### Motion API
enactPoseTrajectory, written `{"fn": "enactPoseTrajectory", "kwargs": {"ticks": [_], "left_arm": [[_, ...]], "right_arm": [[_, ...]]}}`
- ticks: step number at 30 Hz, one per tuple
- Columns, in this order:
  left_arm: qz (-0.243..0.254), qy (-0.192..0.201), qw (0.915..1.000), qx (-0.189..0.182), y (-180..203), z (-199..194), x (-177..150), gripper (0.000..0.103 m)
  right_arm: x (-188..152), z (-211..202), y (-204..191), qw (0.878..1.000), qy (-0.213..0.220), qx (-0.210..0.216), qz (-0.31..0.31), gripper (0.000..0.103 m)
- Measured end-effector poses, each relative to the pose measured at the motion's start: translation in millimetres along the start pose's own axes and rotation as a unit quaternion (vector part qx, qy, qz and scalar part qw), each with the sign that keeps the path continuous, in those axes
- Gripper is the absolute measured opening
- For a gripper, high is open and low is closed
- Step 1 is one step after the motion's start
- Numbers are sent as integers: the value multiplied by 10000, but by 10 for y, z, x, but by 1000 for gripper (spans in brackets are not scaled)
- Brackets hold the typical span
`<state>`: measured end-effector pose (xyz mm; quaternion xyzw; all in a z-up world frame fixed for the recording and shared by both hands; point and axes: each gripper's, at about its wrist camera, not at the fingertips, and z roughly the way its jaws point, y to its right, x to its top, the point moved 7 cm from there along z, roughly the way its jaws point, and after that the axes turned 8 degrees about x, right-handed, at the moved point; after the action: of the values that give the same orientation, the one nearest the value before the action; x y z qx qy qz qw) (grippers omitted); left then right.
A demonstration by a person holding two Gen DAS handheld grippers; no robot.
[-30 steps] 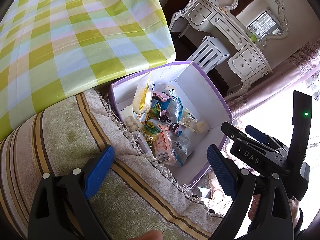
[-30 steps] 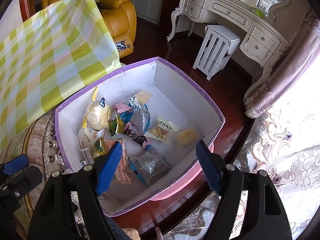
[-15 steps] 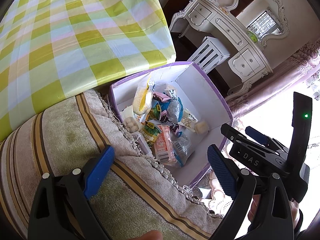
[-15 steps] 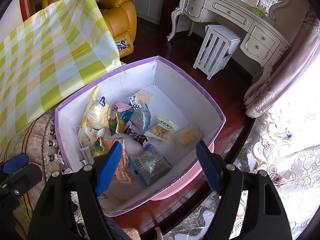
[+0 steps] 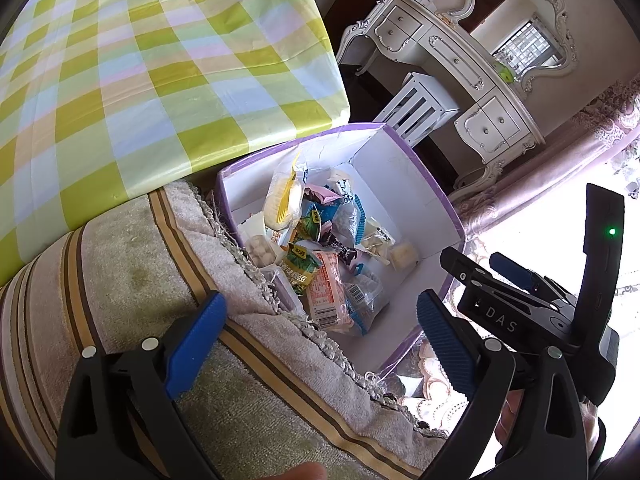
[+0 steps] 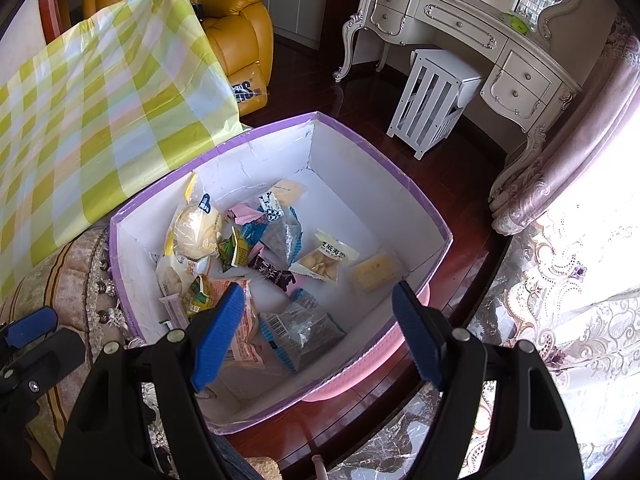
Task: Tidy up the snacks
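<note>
Right now your left gripper (image 5: 316, 336) gapes wide and empty over a striped towel-like cover (image 5: 120, 280); your right gripper (image 6: 318, 328) is equally spread, holding nothing, above the purple-rimmed box (image 6: 400, 184) where the snacks (image 6: 256, 256) lie heaped. Beyond sit the checked cloth (image 5: 140, 60), dark wood floor (image 6: 452, 168) and white dresser (image 6: 460, 32). Only the right view shows the yellow armchair (image 6: 236, 28).

White letters "DAS" are showing on the black right gripper (image 5: 505, 283), beside the purple-rimmed box (image 5: 436, 196). Inside that box, snack packets are carrying print too small to read.
</note>
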<state>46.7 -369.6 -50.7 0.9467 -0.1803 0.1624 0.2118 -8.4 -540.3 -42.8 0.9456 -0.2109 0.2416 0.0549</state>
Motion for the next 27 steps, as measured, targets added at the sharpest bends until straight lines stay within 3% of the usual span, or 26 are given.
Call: {"fn": "enactPoseTrajectory", "kwargs": {"ticks": [21,25,27], "left_arm": [[198,34,9998,89,71,65,28,99],[139,23,9999,-27,49,-35,42,99],[121,243,9996,104,-60,-219,67,99]], "right_arm": [[-61,105,56,9998,-166,55,123,76],[-2,4,-125,9995,-23,302,42,76],[49,-89,-367,9985,101,515,-175,77]]}}
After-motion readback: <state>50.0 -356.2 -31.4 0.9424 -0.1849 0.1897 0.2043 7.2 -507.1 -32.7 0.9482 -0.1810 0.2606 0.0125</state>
